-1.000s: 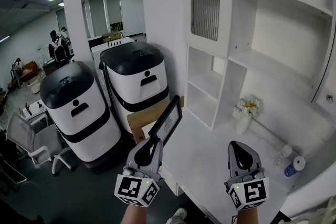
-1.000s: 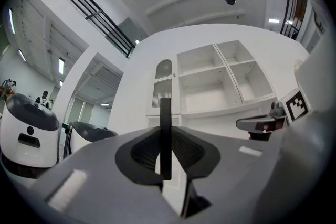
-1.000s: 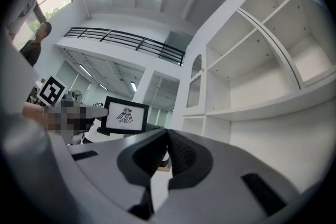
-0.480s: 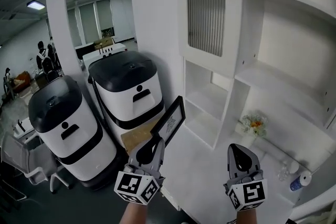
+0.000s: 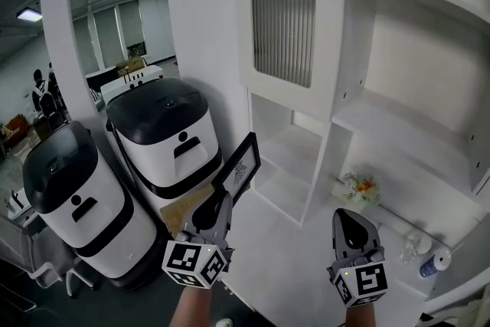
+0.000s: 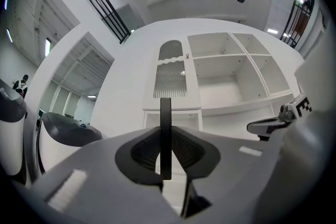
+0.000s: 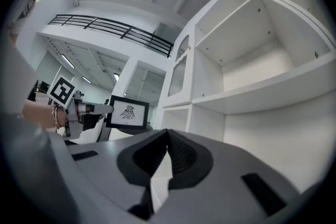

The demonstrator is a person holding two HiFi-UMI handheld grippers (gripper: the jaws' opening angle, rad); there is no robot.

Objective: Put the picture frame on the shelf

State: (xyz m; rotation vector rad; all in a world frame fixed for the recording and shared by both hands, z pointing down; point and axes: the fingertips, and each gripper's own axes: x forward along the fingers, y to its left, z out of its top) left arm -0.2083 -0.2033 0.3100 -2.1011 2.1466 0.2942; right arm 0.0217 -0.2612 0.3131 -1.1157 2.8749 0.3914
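The picture frame (image 5: 237,167) is black with a white print and stands tilted up in front of the white shelf unit (image 5: 302,145). My left gripper (image 5: 217,204) is shut on its lower edge. In the left gripper view the frame (image 6: 166,131) shows edge-on between the pads, with the shelf compartments (image 6: 231,81) behind it. My right gripper (image 5: 350,220) hovers to the right over the white counter (image 5: 298,256), shut with nothing in it. From the right gripper view (image 7: 167,147) I see the frame (image 7: 127,112) face-on at the left, and open shelves (image 7: 252,76) ahead.
A cabinet door with ribbed glass (image 5: 283,19) hangs above the lower cubbies. A small flower vase (image 5: 358,189) and a blue-capped bottle (image 5: 430,266) stand on the counter. Two black-and-white machines (image 5: 164,134) (image 5: 69,199) and a cardboard piece (image 5: 180,212) are at the left.
The view has swung up and right, so the shelf unit fills more of it. My left gripper still holds the frame, now slightly closer to the lower cubbies. The right gripper keeps its place.
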